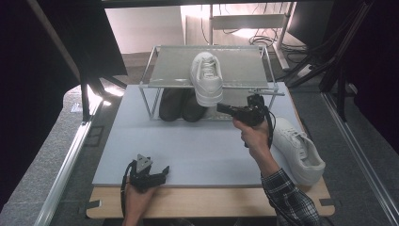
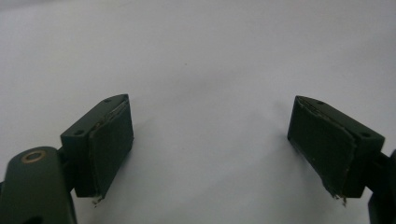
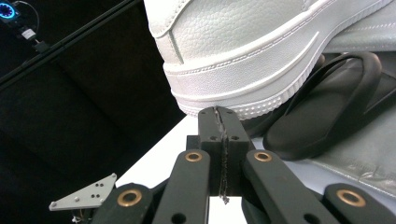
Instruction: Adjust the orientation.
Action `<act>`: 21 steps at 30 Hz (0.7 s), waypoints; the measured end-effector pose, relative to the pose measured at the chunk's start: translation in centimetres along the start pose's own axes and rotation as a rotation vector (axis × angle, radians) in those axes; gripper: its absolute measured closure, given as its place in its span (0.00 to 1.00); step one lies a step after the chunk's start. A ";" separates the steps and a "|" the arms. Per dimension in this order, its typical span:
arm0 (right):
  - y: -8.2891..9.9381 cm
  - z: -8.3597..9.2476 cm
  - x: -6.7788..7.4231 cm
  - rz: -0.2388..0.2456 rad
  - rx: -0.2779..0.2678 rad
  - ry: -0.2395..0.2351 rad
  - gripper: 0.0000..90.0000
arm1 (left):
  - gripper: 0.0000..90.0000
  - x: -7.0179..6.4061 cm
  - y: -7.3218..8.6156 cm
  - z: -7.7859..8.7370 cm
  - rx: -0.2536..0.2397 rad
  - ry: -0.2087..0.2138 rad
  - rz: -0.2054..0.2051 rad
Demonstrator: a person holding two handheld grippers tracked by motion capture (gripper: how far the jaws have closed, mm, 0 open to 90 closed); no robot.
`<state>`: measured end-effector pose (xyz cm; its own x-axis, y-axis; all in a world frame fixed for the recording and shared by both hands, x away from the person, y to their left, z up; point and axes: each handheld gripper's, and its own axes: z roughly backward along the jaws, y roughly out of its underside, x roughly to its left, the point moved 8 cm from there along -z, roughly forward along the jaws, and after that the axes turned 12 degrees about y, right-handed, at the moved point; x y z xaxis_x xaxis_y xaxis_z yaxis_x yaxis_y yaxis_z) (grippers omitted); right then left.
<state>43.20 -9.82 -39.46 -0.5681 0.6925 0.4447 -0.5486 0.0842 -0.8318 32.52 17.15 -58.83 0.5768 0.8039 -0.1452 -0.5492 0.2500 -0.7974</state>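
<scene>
High view, centre: your right gripper (image 1: 221,108) is clenched shut with nothing in it, its tips just below the heel of the white sneaker (image 1: 207,77) that overhangs the front edge of the metal rack (image 1: 244,66).
High view, lower left: your left gripper (image 1: 149,176) rests on the grey mat (image 1: 197,150), released.
Left gripper view: jaws stand wide apart over bare mat.
Right gripper view: closed jaws point at the sneaker's heel (image 3: 243,56), top centre; black slippers (image 3: 322,112) lie at right beneath it.
</scene>
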 end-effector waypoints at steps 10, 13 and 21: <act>-0.3 -1.2 0.0 0.005 0.006 0.031 1.00 | 0.16 0.0 0.0 0.0 0.000 0.000 0.000; -0.4 -1.5 0.0 0.003 0.006 0.033 1.00 | 0.16 0.0 0.0 0.0 0.000 0.000 0.000; -0.7 -2.5 -0.3 -0.003 0.009 0.053 1.00 | 0.16 0.0 0.0 0.0 0.003 0.000 -0.002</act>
<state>45.33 -8.26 -39.82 -0.5332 0.7290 0.4293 -0.5561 0.0804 -0.8272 32.50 17.17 -58.83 0.5782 0.8031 -0.1439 -0.5497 0.2531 -0.7961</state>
